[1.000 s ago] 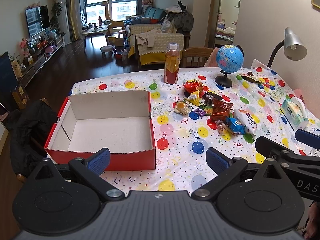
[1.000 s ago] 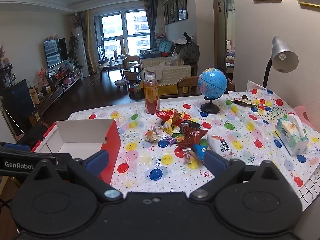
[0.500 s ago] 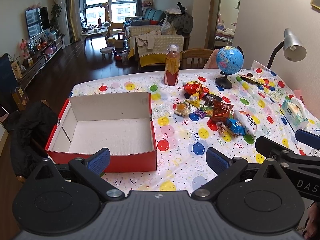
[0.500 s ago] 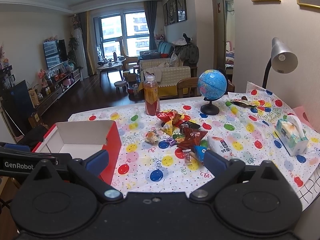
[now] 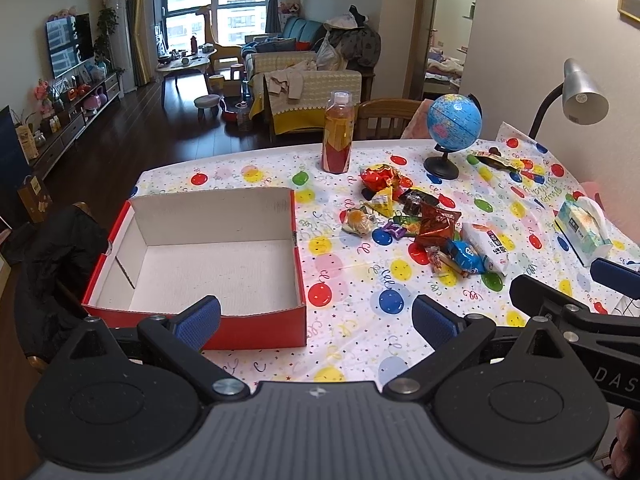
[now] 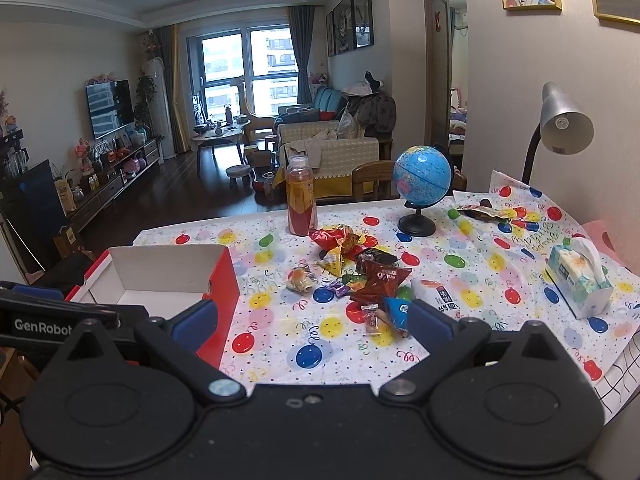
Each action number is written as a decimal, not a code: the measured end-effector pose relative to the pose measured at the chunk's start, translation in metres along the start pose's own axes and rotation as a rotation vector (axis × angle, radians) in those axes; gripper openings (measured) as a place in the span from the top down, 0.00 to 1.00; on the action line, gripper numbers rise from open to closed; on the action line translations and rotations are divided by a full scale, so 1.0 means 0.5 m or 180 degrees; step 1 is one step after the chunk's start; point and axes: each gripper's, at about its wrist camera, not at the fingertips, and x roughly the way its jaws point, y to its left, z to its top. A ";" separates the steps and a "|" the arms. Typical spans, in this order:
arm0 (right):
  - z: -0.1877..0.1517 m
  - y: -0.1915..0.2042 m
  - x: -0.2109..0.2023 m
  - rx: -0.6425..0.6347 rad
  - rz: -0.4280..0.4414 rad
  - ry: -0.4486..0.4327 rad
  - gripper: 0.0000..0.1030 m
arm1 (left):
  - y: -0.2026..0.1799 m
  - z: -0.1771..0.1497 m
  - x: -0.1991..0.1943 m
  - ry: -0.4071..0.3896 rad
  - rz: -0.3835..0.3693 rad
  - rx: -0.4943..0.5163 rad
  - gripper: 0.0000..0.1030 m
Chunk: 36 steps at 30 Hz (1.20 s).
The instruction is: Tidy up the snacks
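An empty red cardboard box (image 5: 256,326) with a white inside sits on the left of the table; it also shows in the right wrist view (image 6: 224,276). A pile of wrapped snacks (image 5: 420,220) lies to its right, in the right wrist view too (image 6: 360,276). My left gripper (image 5: 316,320) is open and empty, above the table's near edge by the box's front right corner. My right gripper (image 6: 314,326) is open and empty, near the front of the snack pile. The right gripper also shows at the right edge of the left wrist view (image 5: 580,300).
A juice bottle (image 5: 338,134) stands at the table's far edge. A blue globe (image 5: 452,128) and a desk lamp (image 5: 580,92) stand at the back right. A tissue pack (image 5: 582,228) lies on the right. A chair with a dark jacket (image 5: 52,264) stands left of the box.
Both views have shifted only slightly; the box and snacks sit a touch lower in the left wrist view. Both grippers stay open and nothing on the table has moved.
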 end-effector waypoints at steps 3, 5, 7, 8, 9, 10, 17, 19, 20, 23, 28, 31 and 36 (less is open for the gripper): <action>0.008 -0.014 0.010 0.0036 -0.0032 0.0010 0.02 | -0.011 0.004 0.013 0.0024 -0.0023 0.0022 0.00; 0.006 -0.026 0.018 0.0054 -0.0062 0.0021 0.02 | -0.020 0.008 0.023 0.0031 -0.0033 0.0038 0.00; 0.003 -0.040 0.029 0.0069 -0.0089 0.0026 0.02 | -0.031 0.014 0.038 0.0048 -0.0029 0.0049 0.00; 0.001 -0.049 0.035 0.0081 -0.0102 0.0035 0.03 | -0.036 0.018 0.047 0.0061 -0.0029 0.0042 0.00; 0.004 -0.059 0.043 0.0092 -0.0099 0.0048 0.04 | -0.041 0.023 0.057 0.0077 -0.0032 0.0031 0.00; 0.002 -0.067 0.049 0.0097 -0.0095 0.0062 0.04 | -0.048 0.027 0.066 0.0097 -0.0027 0.0027 0.00; -0.002 -0.150 0.114 0.0208 -0.0136 0.0211 0.10 | -0.099 0.059 0.149 0.0224 0.0049 -0.0062 0.00; -0.002 -0.185 0.143 0.0289 -0.0139 0.0325 0.16 | -0.110 0.072 0.178 0.0263 0.0080 -0.0135 0.00; -0.003 -0.201 0.159 0.0306 -0.0144 0.0392 0.16 | -0.116 0.079 0.191 0.0275 0.0082 -0.0154 0.00; -0.006 -0.242 0.203 0.0254 -0.0139 0.0503 0.16 | -0.145 0.094 0.234 0.0265 0.0133 -0.0162 0.01; -0.006 -0.309 0.272 0.0181 -0.0030 0.0645 0.19 | -0.200 0.124 0.301 0.0353 0.0097 -0.0084 0.01; -0.005 -0.347 0.319 0.0170 -0.0038 0.0716 0.21 | -0.233 0.143 0.344 0.0395 0.0069 -0.0005 0.01; -0.006 -0.401 0.405 0.0198 -0.0002 0.0899 0.25 | -0.289 0.173 0.436 0.0499 0.0005 0.0212 0.01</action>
